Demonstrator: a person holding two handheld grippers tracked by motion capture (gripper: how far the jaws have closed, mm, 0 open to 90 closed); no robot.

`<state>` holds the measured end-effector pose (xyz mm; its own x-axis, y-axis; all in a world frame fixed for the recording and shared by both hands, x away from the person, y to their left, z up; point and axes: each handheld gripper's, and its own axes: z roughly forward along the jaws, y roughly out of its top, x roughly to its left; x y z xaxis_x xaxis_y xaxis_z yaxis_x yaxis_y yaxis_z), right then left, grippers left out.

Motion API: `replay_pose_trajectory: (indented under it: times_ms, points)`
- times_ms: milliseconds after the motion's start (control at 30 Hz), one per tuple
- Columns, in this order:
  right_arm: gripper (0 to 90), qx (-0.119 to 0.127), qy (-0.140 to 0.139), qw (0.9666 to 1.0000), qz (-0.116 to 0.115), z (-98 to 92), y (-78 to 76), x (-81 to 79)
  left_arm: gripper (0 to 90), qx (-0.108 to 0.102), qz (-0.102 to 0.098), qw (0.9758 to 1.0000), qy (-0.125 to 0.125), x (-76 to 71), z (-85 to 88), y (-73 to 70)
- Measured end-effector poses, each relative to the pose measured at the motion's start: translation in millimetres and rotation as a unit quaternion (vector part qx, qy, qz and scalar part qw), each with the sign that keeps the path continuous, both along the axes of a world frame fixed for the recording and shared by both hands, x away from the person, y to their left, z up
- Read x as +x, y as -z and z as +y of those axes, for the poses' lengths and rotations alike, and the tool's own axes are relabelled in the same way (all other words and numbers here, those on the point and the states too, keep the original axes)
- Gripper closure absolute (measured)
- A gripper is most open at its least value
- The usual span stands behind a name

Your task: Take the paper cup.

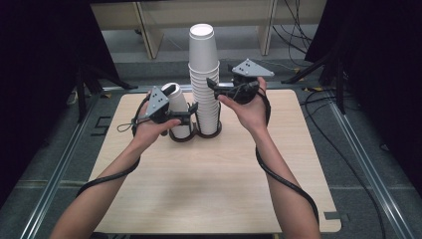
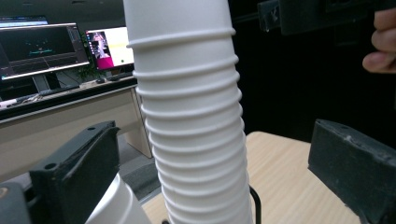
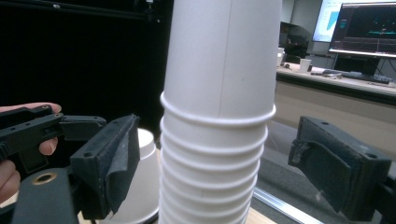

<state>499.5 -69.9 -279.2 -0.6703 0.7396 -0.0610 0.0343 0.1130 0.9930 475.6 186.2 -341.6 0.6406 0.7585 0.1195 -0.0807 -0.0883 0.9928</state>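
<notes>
One tall stack of white paper cups (image 1: pixel 204 79) stands in a dark wire holder (image 1: pixel 194 134) at the table's (image 1: pixel 209 189) far edge, sitting between both sets of wide-open jaws, untouched. Left gripper (image 1: pixel 186 115) is low, right gripper (image 1: pixel 213 89) higher up; a lone upside-down cup (image 1: pixel 175 107) crowds the left one.

The table (image 1: pixel 209 164) is evenly lit from above, with only soft shadows cast; its surroundings are left dark. Glare is seen on the stacked cups (image 1: pixel 204 74), and the monitors (image 2: pixel 44 49) behind are blurred.
</notes>
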Motion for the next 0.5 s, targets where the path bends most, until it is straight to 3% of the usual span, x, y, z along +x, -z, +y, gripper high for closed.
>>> replay_pose_trajectory:
  times_ms: [67, 267, 300, 500]
  points:
    - [15.1, 0.009, -0.002, 1.0, 0.003, 3.4, -2.8, 4.1, 1.9, -0.006, 0.003, 1.0, -0.001, 2.5, -1.1, -1.6]
    - [14.9, 0.006, -0.002, 1.0, -0.002, 10.4, -13.1, 11.9, 2.0, 0.007, -0.005, 1.0, -0.002, 14.3, -11.9, -8.6]
    - [14.9, 0.009, -0.004, 0.9999, 0.007, 12.3, -14.8, 12.5, 2.0, 0.005, -0.002, 1.0, 0.0, 15.7, -13.5, -9.6]
    - [14.8, 0.006, -0.004, 1.0, 0.0, 18.9, -27.0, 21.4, 2.4, 0.004, 0.0, 1.0, -0.004, 26.4, -18.9, -17.7]
